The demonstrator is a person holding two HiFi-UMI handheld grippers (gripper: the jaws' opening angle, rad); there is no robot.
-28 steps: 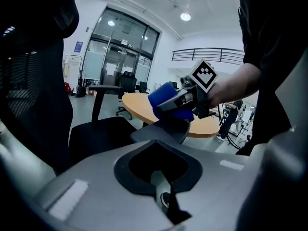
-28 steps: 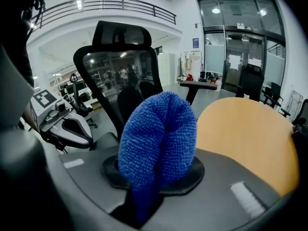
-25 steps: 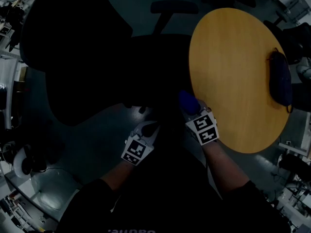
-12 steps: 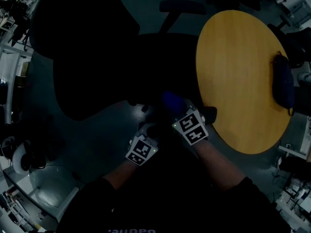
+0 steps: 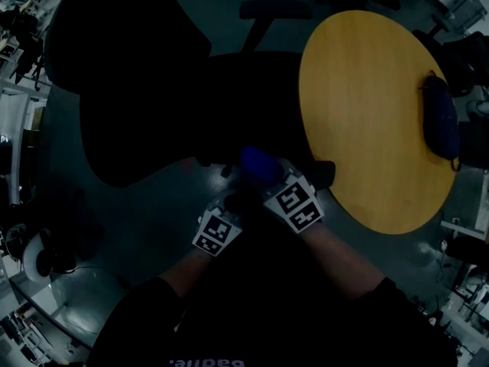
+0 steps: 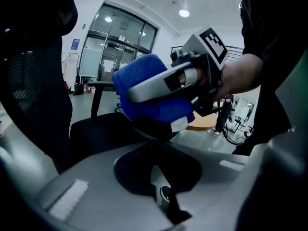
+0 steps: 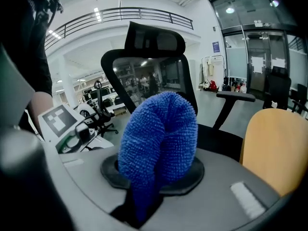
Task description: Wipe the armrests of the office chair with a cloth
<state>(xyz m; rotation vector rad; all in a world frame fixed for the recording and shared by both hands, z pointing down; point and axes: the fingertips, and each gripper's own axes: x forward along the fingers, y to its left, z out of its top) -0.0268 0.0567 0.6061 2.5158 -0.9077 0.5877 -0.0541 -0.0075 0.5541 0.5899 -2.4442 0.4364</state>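
Observation:
The black office chair point(image 5: 153, 90) fills the upper left of the dim head view, its far armrest point(image 5: 275, 10) at the top. My right gripper point(image 5: 267, 178) is shut on a folded blue cloth point(image 5: 258, 163), which it holds over the chair's near side. In the right gripper view the blue cloth point(image 7: 159, 143) bulges out of the jaws, with the chair's backrest point(image 7: 149, 66) and armrest point(image 7: 236, 96) behind. My left gripper point(image 5: 228, 205) sits just left of it, jaws together on nothing. The left gripper view shows the cloth point(image 6: 149, 93) resting on a black part of the chair.
A round wooden table point(image 5: 367, 113) stands right of the chair, close to my right gripper, with a dark bag point(image 5: 441, 125) near its far edge. Cluttered desks and cables line the left edge of the head view. Grey floor lies below the chair.
My right gripper has carried the blue cloth leftward, away from the table edge and close to the left gripper. The left gripper has barely moved.

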